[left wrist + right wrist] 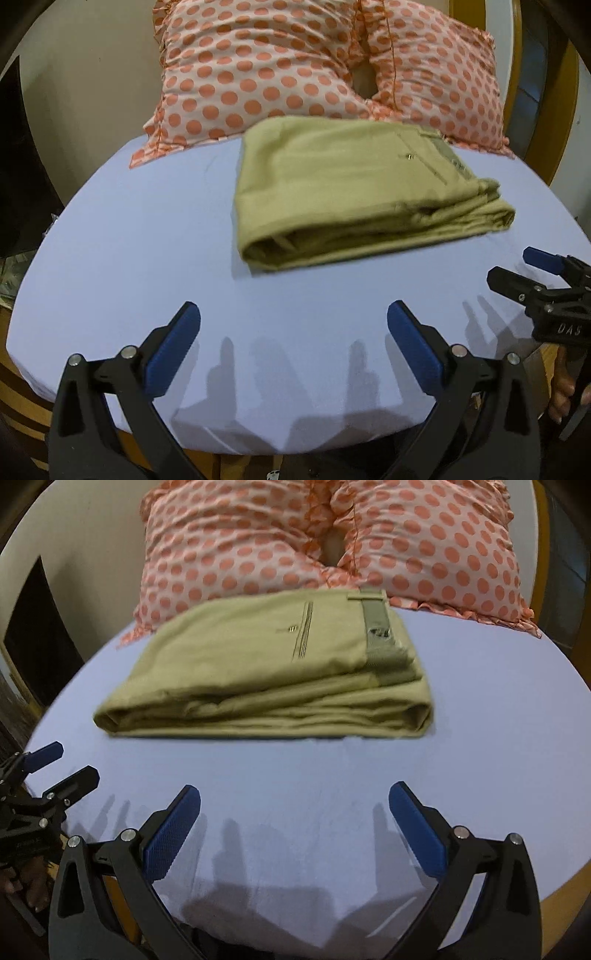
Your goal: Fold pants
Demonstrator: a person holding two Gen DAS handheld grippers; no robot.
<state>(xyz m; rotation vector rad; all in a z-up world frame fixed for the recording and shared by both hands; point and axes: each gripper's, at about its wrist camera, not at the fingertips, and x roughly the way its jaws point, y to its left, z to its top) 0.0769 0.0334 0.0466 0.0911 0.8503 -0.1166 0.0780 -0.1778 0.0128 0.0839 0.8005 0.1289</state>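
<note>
Khaki pants lie folded into a compact stack on the light blue sheet, waistband and back pocket on top; they also show in the right wrist view. My left gripper is open and empty, held back over the sheet near its front edge. My right gripper is open and empty too, likewise short of the pants. The right gripper appears at the right edge of the left view, and the left gripper at the left edge of the right view.
Two pink polka-dot pillows lean at the back, just behind the pants. The sheet's front edge drops off over a wooden frame. A beige wall stands at the left.
</note>
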